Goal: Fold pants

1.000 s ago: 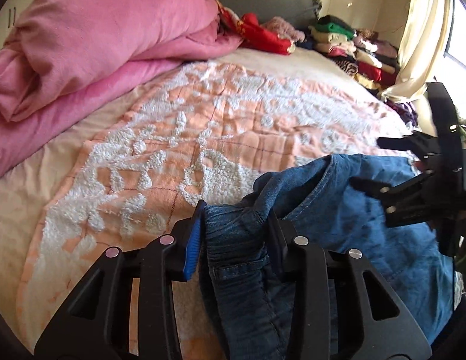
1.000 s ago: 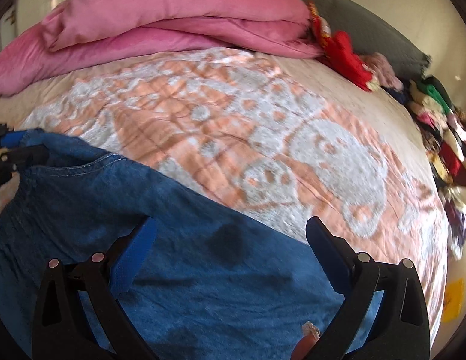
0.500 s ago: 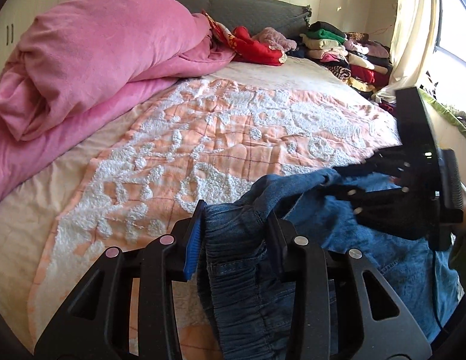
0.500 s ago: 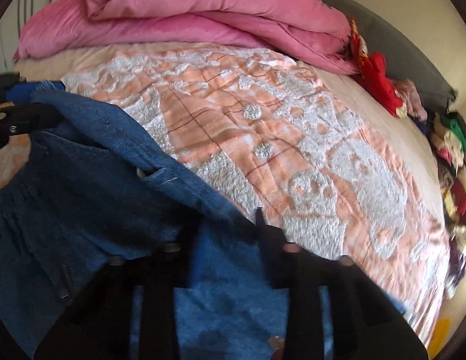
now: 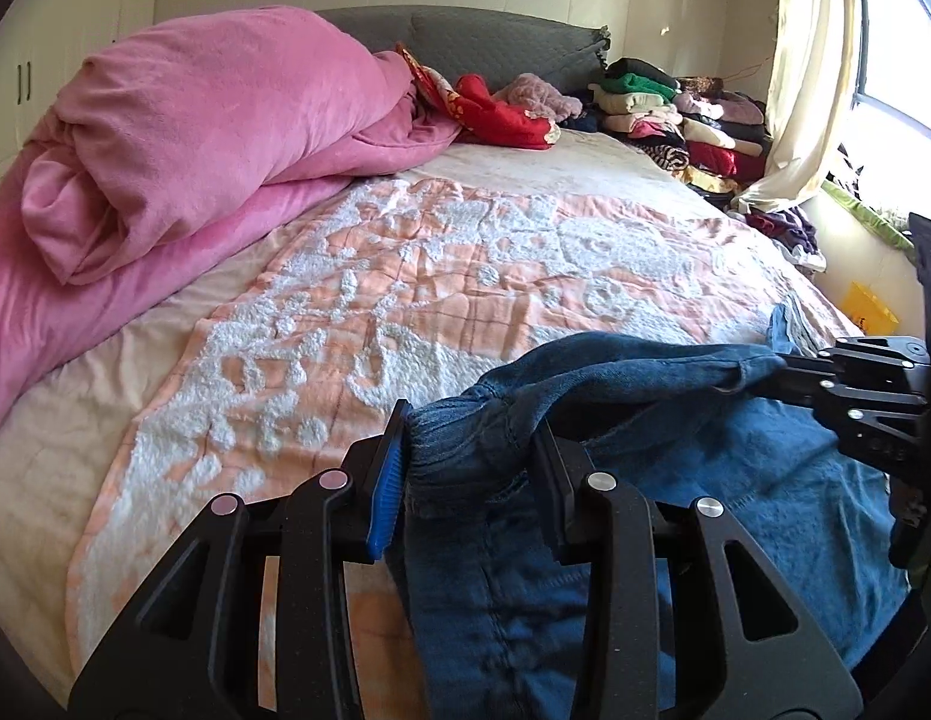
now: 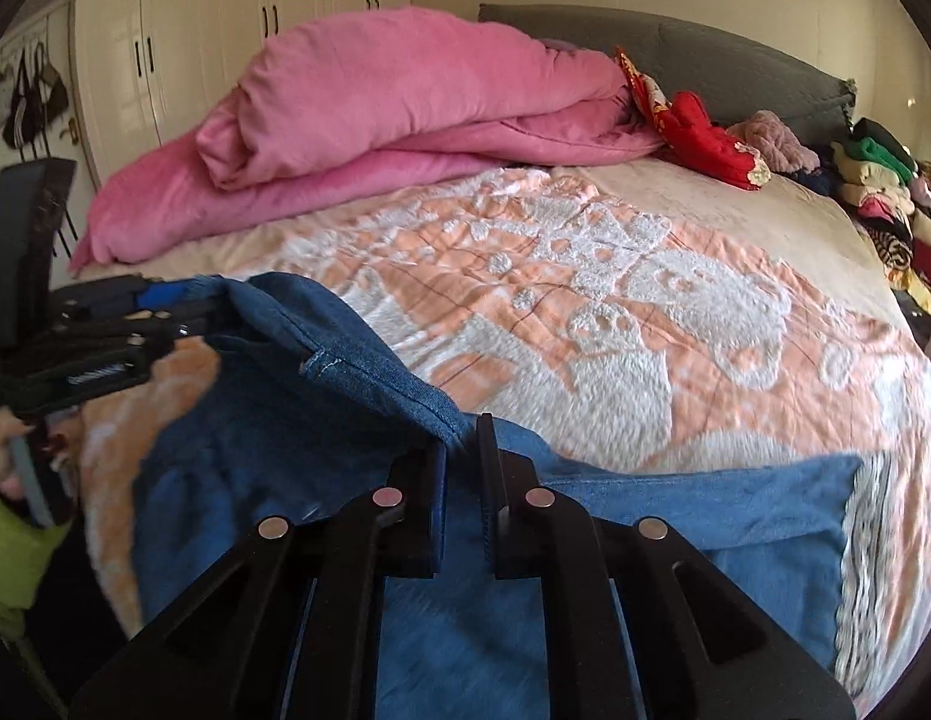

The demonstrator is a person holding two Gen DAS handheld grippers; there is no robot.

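**Denim pinched at 2 points above the bedspread**

Blue denim filled the gap between the fingers of the left gripper (image 5: 468, 468), which were clamped on a bunched, gathered stretch of the jeans (image 5: 585, 540) near one end of the top edge. The right gripper (image 6: 462, 480) had its fingers pressed nearly together on a seamed edge of the same jeans, the fold rising into the narrow slot between them. In the left wrist view the right gripper (image 5: 825, 384) showed at the right side, nipping the far end of the raised edge, so the cloth ran as a sagging ridge between the 2 tools. In the right wrist view the left gripper (image 6: 135, 312) appeared at the left, holding the other corner.

Below that lifted edge the rest of the jeans lay spread on the peach and white tufted bedspread (image 5: 405, 300), at the near side of the bed. A rolled pink duvet (image 5: 195, 138) lay along the far left of the mattress. Red cloth (image 5: 501, 114) sat against the grey headboard (image 5: 495, 42), and stacks of folded clothes (image 5: 675, 114) stood at the far right corner by a cream curtain (image 5: 807, 90). White wardrobe doors (image 6: 225, 18) stood behind the duvet.
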